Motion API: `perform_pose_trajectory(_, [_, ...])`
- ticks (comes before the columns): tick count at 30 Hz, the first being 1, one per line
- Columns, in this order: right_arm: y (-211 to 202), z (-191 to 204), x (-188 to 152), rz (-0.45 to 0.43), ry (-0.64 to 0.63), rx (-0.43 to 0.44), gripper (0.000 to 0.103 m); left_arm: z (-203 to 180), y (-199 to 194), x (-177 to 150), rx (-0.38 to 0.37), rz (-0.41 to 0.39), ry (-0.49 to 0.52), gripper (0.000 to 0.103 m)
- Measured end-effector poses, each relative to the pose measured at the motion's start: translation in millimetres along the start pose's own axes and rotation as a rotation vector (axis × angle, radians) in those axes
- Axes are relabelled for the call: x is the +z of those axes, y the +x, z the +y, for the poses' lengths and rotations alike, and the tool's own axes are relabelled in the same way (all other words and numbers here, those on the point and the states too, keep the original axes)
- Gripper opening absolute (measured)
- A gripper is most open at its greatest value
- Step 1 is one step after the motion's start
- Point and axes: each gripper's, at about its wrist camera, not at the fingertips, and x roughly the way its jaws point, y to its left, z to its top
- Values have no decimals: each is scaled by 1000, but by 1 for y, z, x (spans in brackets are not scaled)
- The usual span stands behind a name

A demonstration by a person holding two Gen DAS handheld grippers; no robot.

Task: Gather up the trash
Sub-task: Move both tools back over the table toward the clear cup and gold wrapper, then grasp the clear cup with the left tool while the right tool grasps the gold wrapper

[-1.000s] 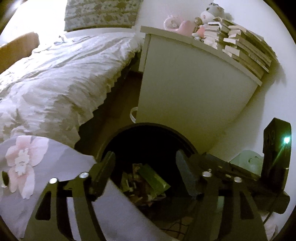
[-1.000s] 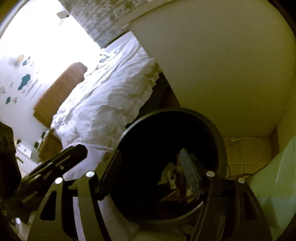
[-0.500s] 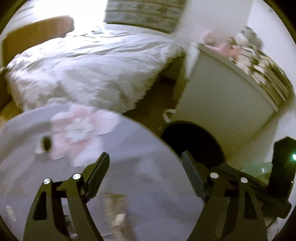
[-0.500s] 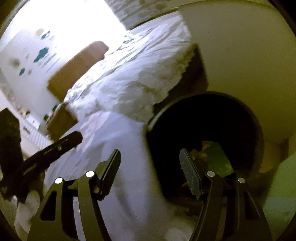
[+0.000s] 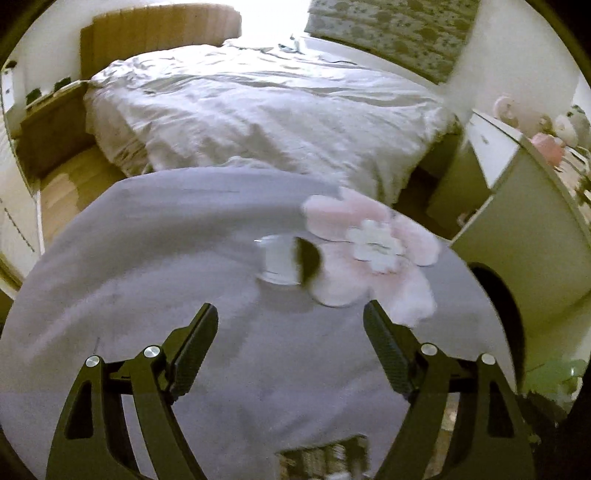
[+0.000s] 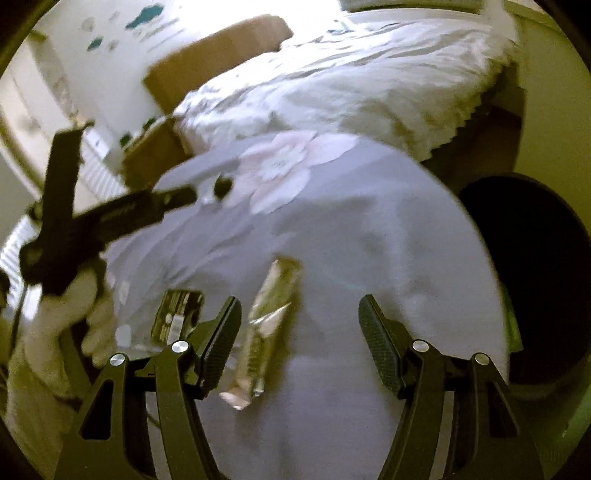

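A white paper cup (image 5: 282, 260) lies on its side on the round grey rug (image 5: 166, 266), beside its pink flower patch (image 5: 373, 245). My left gripper (image 5: 290, 339) is open and empty, hovering just short of the cup. In the right wrist view, a long shiny wrapper (image 6: 267, 328) and a dark packet (image 6: 177, 317) lie on the rug (image 6: 369, 240). My right gripper (image 6: 299, 332) is open and empty above the wrapper. The black bin (image 6: 535, 273) stands at the rug's right edge. The left gripper (image 6: 107, 218) reaches toward the cup (image 6: 221, 186).
A bed with a white duvet (image 5: 266, 107) lies beyond the rug. A white cabinet (image 5: 532, 206) with toys on top stands right of it, behind the bin (image 5: 498, 295). A wooden headboard (image 5: 155, 33) is at the back. Wood floor (image 5: 62, 188) shows left.
Both grippers have swung left, away from the bin and over the rug. The cup, wrapper and packet have come into view. Both stay open.
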Motion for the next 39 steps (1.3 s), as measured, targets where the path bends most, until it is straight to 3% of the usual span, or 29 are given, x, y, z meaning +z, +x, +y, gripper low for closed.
perform_pose_trajectory(4, [17,15,-3,40,-57,-46,66,10,16,6,12,9,17,80])
perform_pose_trajectory(16, [33,24,0,20,-167,-155,63,-1,45,21,28,22,93,78])
perform_pose_trajectory(19, [34,25,0,14,-186,-172,55,-5,48,23,62,12,121,70])
perform_pose_trajectory(23, [35,25,0,6,-205,-197,39,-11,52,24,121,-5,170,52])
perform_pose_trajectory(25, [35,22,1,4,-200,-200,33,-11,51,24,115,-7,167,51])
perform_pose_trajectory(33, [24,2,4,-12,-97,-100,22,-1,35,15,37,-6,109,51])
perform_pose_trajectory(39, [2,-11,7,-72,-21,-21,21,-26,-4,7,-9,-64,150,51])
